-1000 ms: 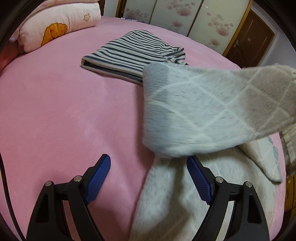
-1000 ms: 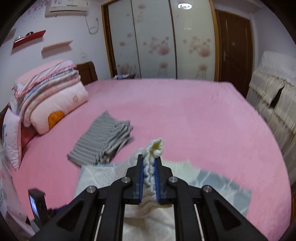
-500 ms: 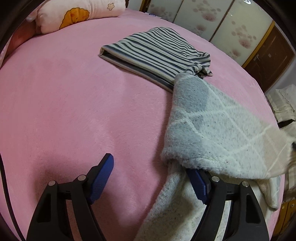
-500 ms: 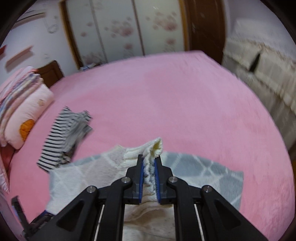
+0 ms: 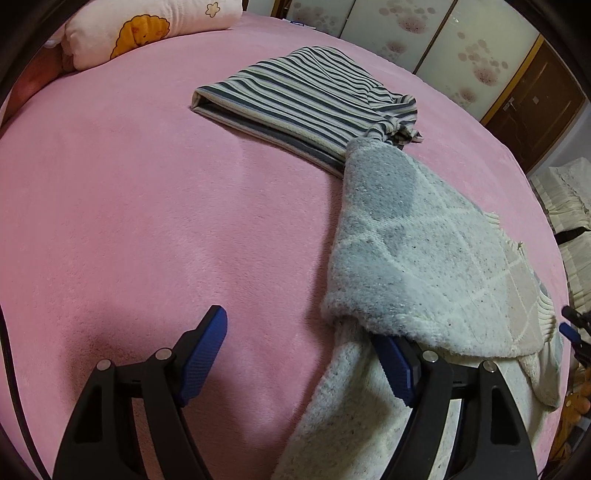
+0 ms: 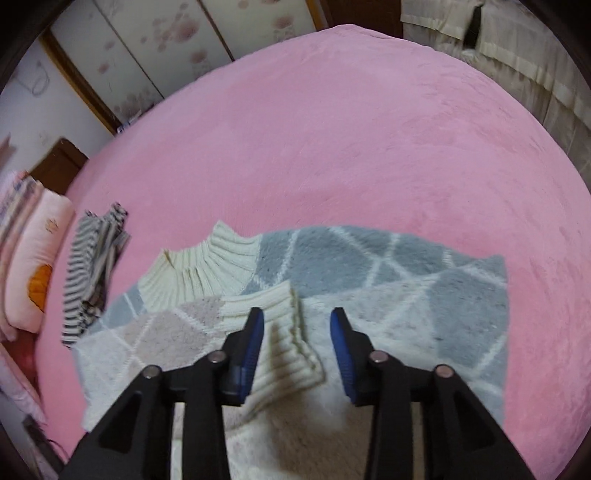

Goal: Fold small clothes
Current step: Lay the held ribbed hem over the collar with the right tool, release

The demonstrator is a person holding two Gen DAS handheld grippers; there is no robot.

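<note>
I'm looking down at a fuzzy knit sweater [image 6: 369, 280] spread on a pink plush bed [image 6: 351, 129]. Its fleecy face carries grey, cream and pale pink diamonds divided by thin white lines, and its cuffs and collar are ribbed cream knit. In the right wrist view it fills the lower half of the frame, with one ribbed cuff [image 6: 291, 350] lying between the blue pads of my right tongs [image 6: 297, 339]. Those jaws are opening, and the pads no longer press on the cuff, though the left pad sits right against its edge.

In the left wrist view the sweater runs along the right side of the frame, a folded-over sleeve [image 5: 424, 266] draped across the lower layer. My left tongs [image 5: 306, 347] stand wide apart at the bottom of the frame, gripping nothing: the left pad hangs over bare pink plush, and the right pad is tucked under the thick fuzzy edge of the fold.

A folded striped garment [image 5: 295, 99], navy and cream bands, lies in the upper middle of that frame, its far corner touching the sweater's tip. A pink pillow [image 5: 147, 26] with an orange cartoon patch sits at the upper left.
</note>
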